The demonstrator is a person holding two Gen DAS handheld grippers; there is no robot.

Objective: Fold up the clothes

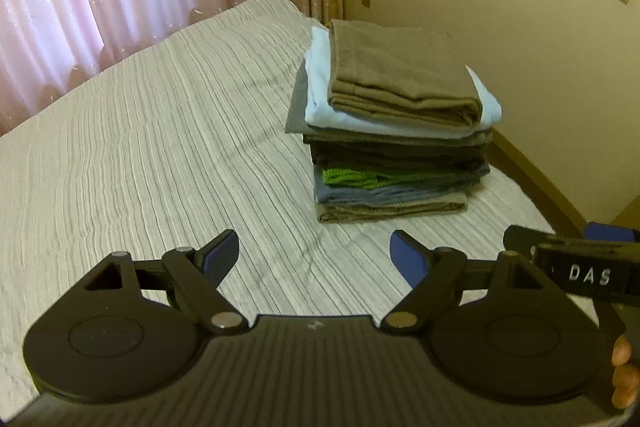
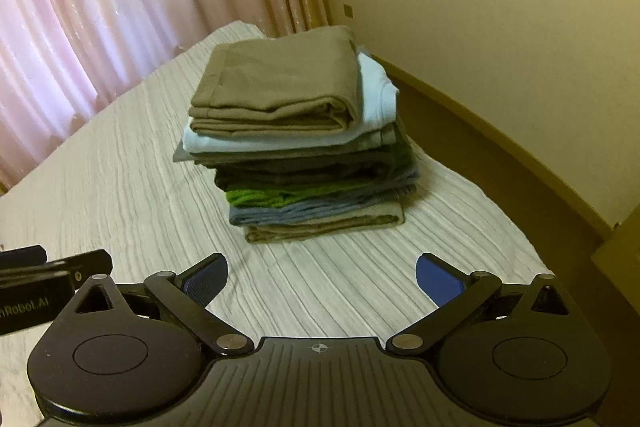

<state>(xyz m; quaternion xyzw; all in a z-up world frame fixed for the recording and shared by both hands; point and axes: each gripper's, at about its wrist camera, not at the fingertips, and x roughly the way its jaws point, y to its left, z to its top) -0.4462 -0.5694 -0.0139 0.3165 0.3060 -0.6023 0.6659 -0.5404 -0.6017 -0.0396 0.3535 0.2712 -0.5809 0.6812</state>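
**Helper:** On the bed (image 1: 140, 147), what do you see?

**Me:** I see a pile of folded clothes (image 1: 396, 131). It sits on the striped white cover, near the far corner by the yellow wall (image 1: 500, 7). A brown piece (image 1: 400, 71) is on top. Under it is a light blue one (image 1: 320, 83). Lower down I can see a bright green one (image 1: 348, 177), then a grey-blue one, then a tan one at the bottom.

**Helper:** What are your grippers doing?

**Me:** My left gripper (image 1: 314, 255) has its blue fingers (image 1: 408, 259) spread wide, and nothing is between them. It hangs over the bare cover, in front of the pile and not touching it. My right gripper (image 2: 320, 277) is spread wide too, with nothing in it. It also sits in front of the pile, apart from it.

**Helper:** Are the two close together?

**Me:** Yes, side by side. Each camera sees the other one at its edge.

**Helper:** Anything else?

**Me:** Pink curtains (image 2: 100, 7) hang behind the bed. A bit of a hand (image 1: 624, 375) shows at the right edge of the left view.
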